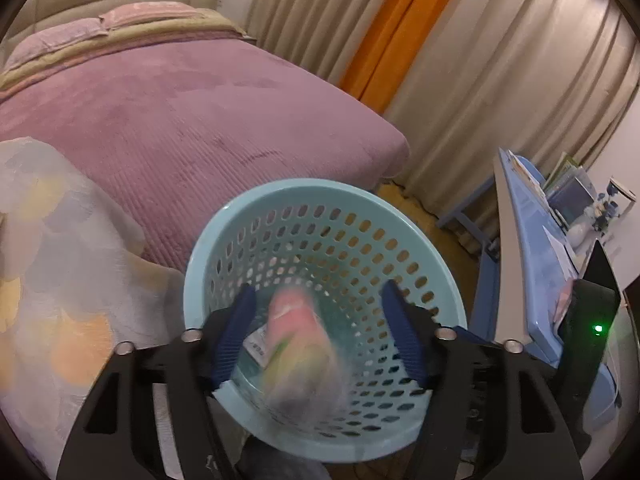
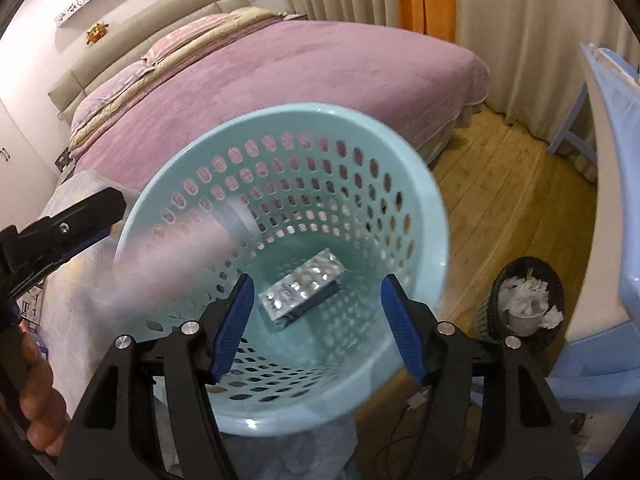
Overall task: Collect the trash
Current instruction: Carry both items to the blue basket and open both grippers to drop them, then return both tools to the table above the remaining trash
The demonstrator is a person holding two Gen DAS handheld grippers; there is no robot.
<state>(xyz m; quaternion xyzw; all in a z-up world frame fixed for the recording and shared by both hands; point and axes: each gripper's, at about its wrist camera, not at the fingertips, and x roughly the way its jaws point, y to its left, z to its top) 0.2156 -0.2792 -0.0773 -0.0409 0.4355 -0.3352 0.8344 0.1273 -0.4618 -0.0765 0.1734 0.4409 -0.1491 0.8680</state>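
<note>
Light blue perforated basket (image 1: 332, 240): round, plastic, its wall pierced with rows of oval holes; seen at the lower centre of both views, in front of a bed (image 1: 180, 120) with a purple cover.

Pink and green packet (image 1: 300, 344): soft, heavily blurred, a small white printed label at its left side; seen in the left wrist view between the fingers of the left tool (image 1: 320, 332), over the basket's mouth. The blue pads were spread apart and no contact with the packet was seen. In the right wrist view it was recorded only as a pale pink streak (image 2: 176, 264) across the basket's left rim.

Silver blister pack (image 2: 304, 290): rectangular, foil, rows of bumps, a dark edge along its lower side; seen in the basket's interior, tilted.

Right tool (image 2: 318, 328): fingers apart, nothing clamped, positioned above the basket.

Black bin (image 2: 524, 304): on the wooden floor at lower right, filled with crumpled white paper.
</note>
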